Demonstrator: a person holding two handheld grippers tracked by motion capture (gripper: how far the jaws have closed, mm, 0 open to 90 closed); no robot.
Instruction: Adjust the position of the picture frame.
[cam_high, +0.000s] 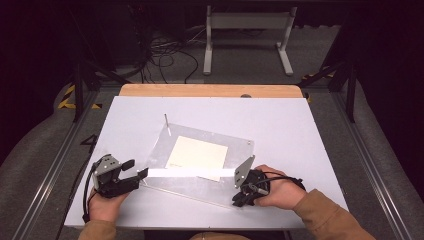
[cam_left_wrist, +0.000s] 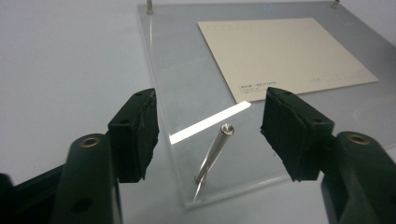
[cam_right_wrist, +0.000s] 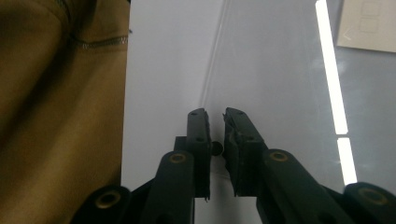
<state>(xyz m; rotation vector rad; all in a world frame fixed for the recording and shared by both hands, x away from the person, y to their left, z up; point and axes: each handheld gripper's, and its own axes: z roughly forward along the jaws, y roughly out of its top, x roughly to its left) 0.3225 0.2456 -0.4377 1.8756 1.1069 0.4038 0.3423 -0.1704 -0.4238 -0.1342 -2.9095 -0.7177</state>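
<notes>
The clear acrylic plate (cam_high: 200, 165) lies flat on the white table (cam_high: 280, 125). The left gripper (cam_left_wrist: 208, 123) is spread around a slim, slippery steel standoff pin (cam_left_wrist: 214, 156); its shaft should be grasped. The right gripper (cam_right_wrist: 215, 140) is nearly closed on a small part at the plate's corner.

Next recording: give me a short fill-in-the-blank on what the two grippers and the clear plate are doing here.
1. The cream paper card lies under the clear acrylic ____.
2. The left gripper has its fingers ____, one on either side of a slim metal standoff post.
3. The right gripper has its fingers nearly closed around a small ____ object at the plate's near corner.
4. The plate rests on a ____ tabletop.

Missing words: plate; open; dark; white
</notes>
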